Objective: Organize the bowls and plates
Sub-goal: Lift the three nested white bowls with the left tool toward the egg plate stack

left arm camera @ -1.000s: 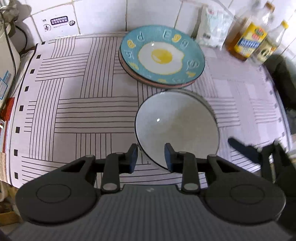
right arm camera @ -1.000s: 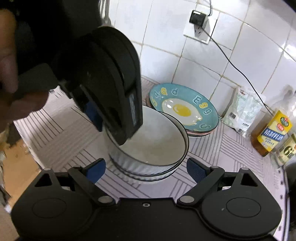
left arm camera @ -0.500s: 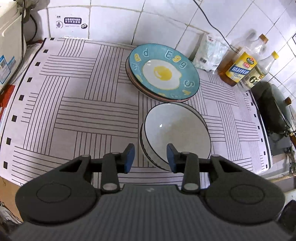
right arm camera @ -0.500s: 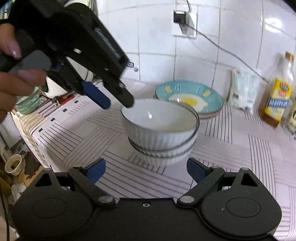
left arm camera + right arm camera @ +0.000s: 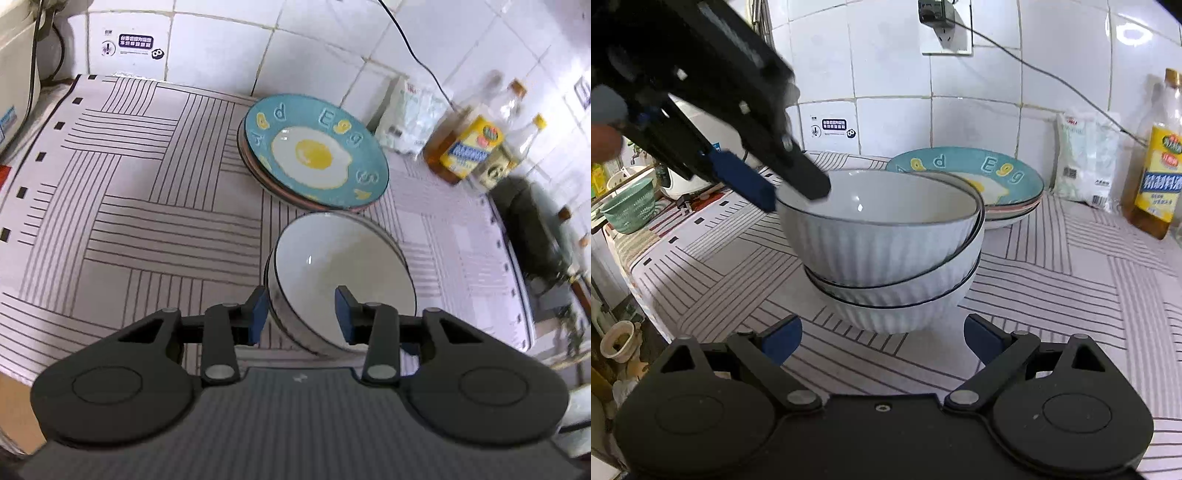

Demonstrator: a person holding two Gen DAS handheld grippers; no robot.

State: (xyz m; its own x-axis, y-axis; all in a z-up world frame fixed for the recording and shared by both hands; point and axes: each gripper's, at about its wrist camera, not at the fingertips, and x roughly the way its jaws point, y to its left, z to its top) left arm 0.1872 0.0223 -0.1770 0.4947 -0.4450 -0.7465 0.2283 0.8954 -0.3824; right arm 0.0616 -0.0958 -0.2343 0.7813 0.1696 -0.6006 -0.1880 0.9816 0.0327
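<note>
Straddling the top bowl's (image 5: 341, 273) rim, my left hand-held gripper (image 5: 301, 314) gapes unclamped; my right hand-held gripper (image 5: 882, 341) hangs spread before the stack.

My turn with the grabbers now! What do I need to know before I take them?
Left gripper: open, jaws straddling the near rim of the top bowl, not clamped.
Right gripper: open, empty, in front of the bowl stack.
Three white bowls are nested; the top one sits tilted.
Plates are stacked behind, egg plate on top.
Left to do: probably settle the top bowl level, then pull back.
</note>
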